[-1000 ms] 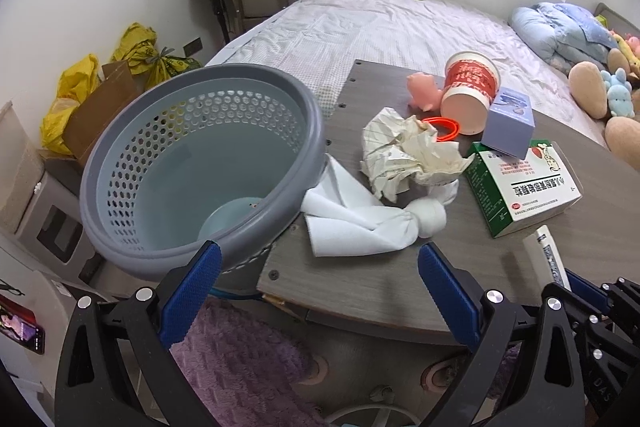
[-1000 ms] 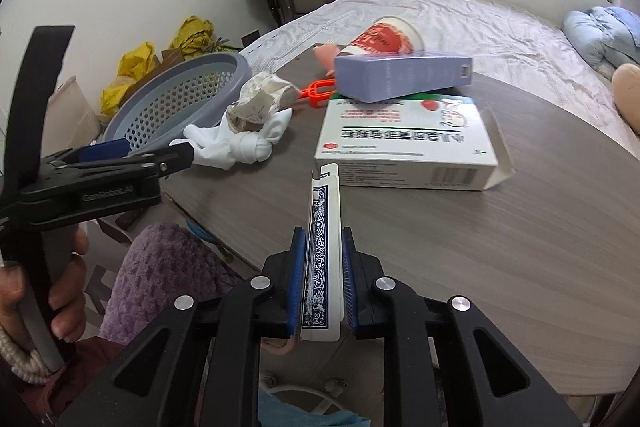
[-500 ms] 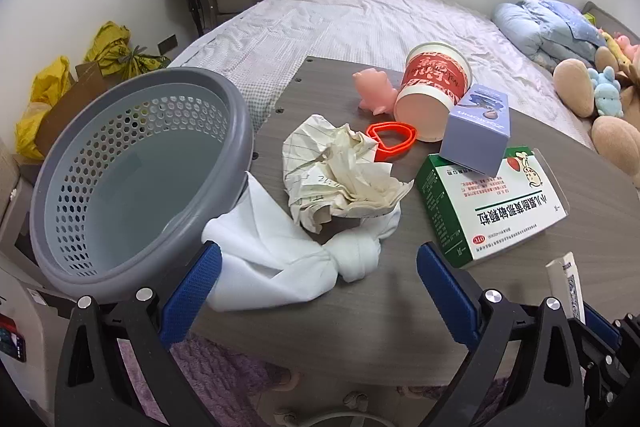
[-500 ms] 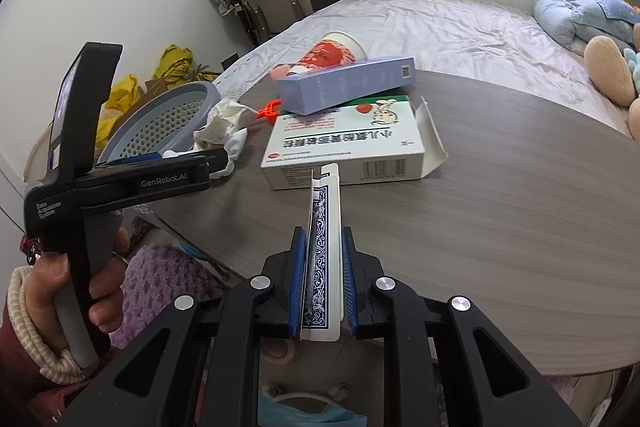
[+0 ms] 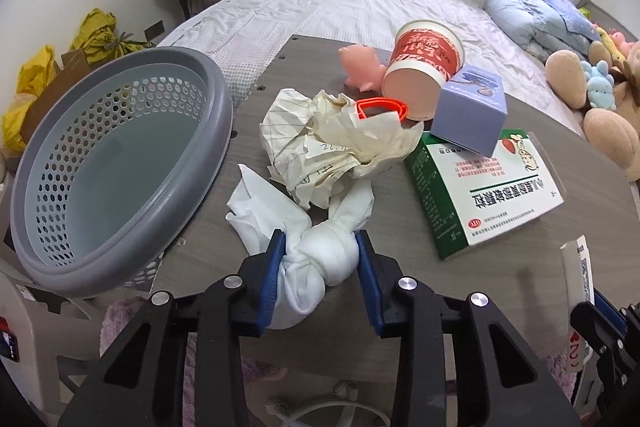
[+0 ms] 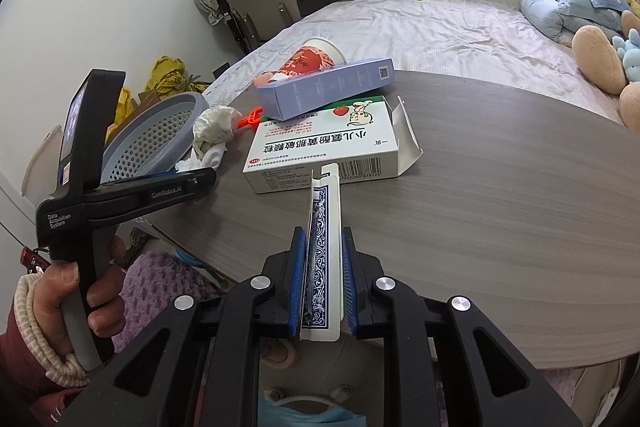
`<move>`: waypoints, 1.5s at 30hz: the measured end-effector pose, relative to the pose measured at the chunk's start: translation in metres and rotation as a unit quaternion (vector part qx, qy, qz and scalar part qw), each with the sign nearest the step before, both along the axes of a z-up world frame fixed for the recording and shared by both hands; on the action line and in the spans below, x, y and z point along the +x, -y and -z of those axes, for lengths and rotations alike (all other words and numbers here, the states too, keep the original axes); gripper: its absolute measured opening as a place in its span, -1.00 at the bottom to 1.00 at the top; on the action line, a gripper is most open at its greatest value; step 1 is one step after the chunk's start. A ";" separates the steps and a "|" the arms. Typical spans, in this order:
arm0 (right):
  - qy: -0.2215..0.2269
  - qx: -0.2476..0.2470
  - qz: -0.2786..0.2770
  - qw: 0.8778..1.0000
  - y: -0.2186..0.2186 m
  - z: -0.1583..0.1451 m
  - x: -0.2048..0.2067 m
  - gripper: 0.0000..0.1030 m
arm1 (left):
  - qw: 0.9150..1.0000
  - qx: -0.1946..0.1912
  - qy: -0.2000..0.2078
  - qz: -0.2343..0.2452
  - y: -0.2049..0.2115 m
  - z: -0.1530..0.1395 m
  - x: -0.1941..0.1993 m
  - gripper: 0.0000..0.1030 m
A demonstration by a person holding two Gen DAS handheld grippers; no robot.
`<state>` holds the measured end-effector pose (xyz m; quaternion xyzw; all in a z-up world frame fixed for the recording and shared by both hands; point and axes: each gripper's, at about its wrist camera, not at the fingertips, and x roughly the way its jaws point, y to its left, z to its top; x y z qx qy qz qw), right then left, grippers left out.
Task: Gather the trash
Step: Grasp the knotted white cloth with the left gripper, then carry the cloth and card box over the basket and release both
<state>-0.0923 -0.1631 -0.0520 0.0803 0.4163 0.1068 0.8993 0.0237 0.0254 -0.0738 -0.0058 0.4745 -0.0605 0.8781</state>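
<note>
A: Lifting the knotted white cloth (image 5: 316, 267) cleanly is required. How is it done well?

B: The knot is gripped across its thickest part by the left tool (image 5: 320, 269), which is clamped on it. A straight rise is advised before any move toward the grey basket (image 5: 120, 167) just beside the table (image 5: 400, 315) edge, since the cloth's tail is tucked under the crumpled paper (image 5: 336, 143) and that paper may be dragged.

A: How are the tools posed?

B: The left tool is held low and roughly level at the near table edge, pointed across the table. The right tool (image 6: 322, 291) is held to its right, over the near edge, squeezed flat on a card box (image 6: 324, 247) that stands on edge.
</note>
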 end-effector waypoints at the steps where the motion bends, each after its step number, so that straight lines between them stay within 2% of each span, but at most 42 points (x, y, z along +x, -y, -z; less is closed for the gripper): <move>1: 0.001 0.000 0.000 1.000 0.000 -0.001 0.000 -0.66 | 1.000 -0.002 0.001 0.002 -0.002 -0.002 -0.003 -0.32; 11: 0.011 0.001 0.005 1.000 0.000 -0.008 -0.004 -0.66 | 0.999 0.000 0.034 0.027 -0.008 -0.036 -0.041 -0.33; 17: 0.030 0.000 -0.001 1.000 -0.006 -0.026 0.001 -0.66 | 0.996 -0.005 0.084 0.026 -0.019 -0.073 -0.054 -0.33; 21: 0.050 0.004 -0.014 0.999 -0.018 -0.042 0.011 -0.66 | 0.992 0.010 0.127 0.015 -0.030 -0.094 -0.056 -0.33; 25: 0.066 0.014 -0.033 0.997 -0.039 -0.055 0.026 -0.66 | 0.990 0.013 0.141 0.000 -0.048 -0.104 -0.048 -0.33; 32: 0.076 0.020 -0.080 0.994 -0.089 -0.066 0.058 -0.66 | 0.988 0.029 0.146 -0.032 -0.089 -0.102 -0.033 -0.33; 45: 0.051 0.024 -0.153 0.987 -0.184 -0.055 0.119 -0.66 | 0.990 0.035 0.100 -0.098 -0.162 -0.067 0.003 -0.32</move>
